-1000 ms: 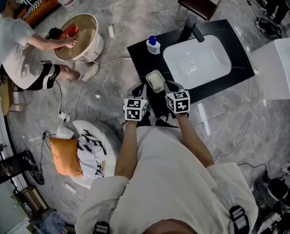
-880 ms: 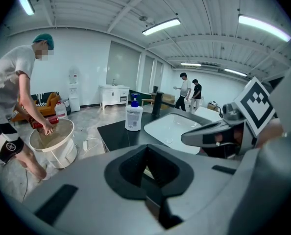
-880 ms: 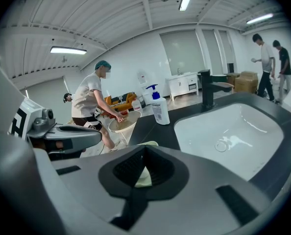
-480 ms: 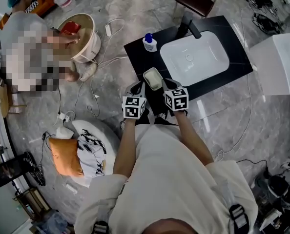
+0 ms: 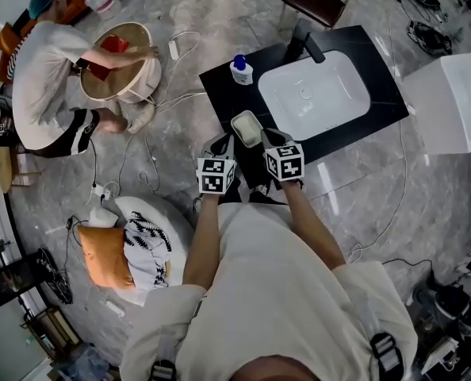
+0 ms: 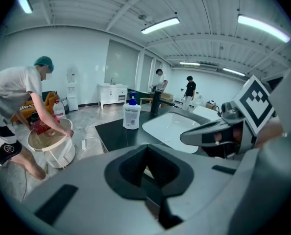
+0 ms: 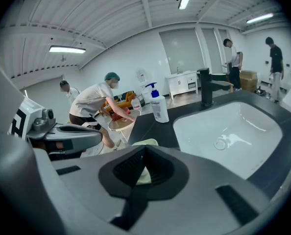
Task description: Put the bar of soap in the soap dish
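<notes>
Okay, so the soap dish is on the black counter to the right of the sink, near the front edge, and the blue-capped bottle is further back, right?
No. The soap dish sits to the left of the sink, not the right; the head view shows it. It is on the black counter near the front edge, and the blue-capped bottle is further back.

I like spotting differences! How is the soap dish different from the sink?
The sink is much bigger than the soap dish. The sink is set down into the black counter; the soap dish sits on top of it, near the counter's edge. Both are pale, rounded rectangles.
</notes>
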Action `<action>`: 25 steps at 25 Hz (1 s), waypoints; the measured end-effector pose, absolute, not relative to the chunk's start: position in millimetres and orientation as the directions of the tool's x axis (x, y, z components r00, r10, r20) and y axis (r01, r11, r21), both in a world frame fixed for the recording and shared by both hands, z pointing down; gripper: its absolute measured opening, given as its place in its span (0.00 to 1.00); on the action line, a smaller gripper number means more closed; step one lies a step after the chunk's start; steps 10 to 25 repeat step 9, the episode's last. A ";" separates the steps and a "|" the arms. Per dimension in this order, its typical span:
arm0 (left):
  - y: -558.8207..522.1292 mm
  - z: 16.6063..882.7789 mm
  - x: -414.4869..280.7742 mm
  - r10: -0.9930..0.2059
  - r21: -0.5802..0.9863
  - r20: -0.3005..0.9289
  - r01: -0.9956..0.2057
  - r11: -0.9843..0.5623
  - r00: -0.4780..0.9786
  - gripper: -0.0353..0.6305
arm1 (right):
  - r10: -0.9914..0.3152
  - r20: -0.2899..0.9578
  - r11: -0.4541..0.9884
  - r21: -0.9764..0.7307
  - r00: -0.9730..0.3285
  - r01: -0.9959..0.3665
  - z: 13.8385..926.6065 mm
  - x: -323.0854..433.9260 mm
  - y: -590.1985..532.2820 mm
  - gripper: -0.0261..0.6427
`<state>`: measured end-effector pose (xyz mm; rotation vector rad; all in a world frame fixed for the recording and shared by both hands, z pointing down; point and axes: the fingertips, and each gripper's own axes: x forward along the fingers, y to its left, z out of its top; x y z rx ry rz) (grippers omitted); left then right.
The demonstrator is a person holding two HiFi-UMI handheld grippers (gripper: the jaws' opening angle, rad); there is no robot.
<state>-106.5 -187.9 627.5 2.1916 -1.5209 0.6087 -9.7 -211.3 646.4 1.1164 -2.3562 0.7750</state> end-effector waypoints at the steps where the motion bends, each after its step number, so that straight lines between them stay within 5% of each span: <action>1: -187.9 627.5 -106.5 -0.767 0.079 0.561 -0.942 -0.325 0.312 0.06 | -0.563 0.578 0.523 -0.304 -0.591 -0.796 646.8 -9.9 -211.5 0.04; 25: -186.5 629.1 -106.4 -0.767 0.083 0.562 -0.944 -0.320 0.309 0.06 | -0.557 0.583 0.523 -0.308 -0.592 -0.795 649.2 -8.7 -209.3 0.04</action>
